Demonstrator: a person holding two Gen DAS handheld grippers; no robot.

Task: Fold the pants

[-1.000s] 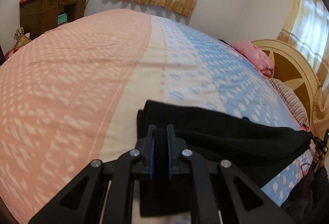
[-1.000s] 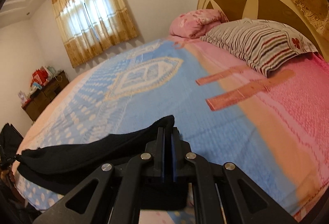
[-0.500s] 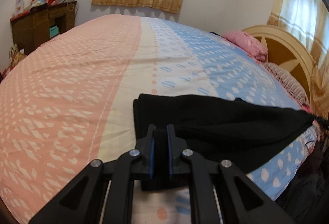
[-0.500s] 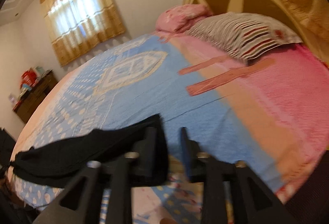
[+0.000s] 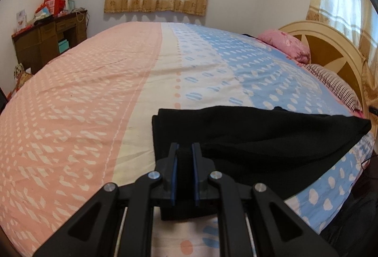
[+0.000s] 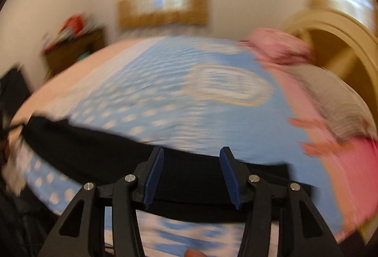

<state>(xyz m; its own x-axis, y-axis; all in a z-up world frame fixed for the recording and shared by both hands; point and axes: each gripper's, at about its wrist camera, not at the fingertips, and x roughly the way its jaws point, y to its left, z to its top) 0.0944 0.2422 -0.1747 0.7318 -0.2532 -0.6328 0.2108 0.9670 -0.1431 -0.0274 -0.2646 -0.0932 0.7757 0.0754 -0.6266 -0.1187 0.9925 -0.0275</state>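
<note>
The black pants [image 5: 259, 136] lie folded in a long band across the near edge of the bed. My left gripper [image 5: 184, 150] is shut on the left end of the pants, with cloth pinched between its blue pads. In the right wrist view, which is blurred by motion, the pants [image 6: 99, 150] stretch left to right under my right gripper [image 6: 191, 157]. Its jaws are wide apart with nothing between them, above the right part of the band.
The bed [image 5: 106, 91] has a pink, cream and blue patterned cover. A pink pillow [image 5: 285, 44] and a striped pillow [image 5: 335, 84] lie by the wooden headboard [image 5: 330, 44]. A brown desk [image 5: 47, 42] stands at the far left wall.
My right gripper has opened and let go of the pants, and it swung round to the left. The pants' right end has dropped onto the bed. My left gripper stays shut on the cloth.
</note>
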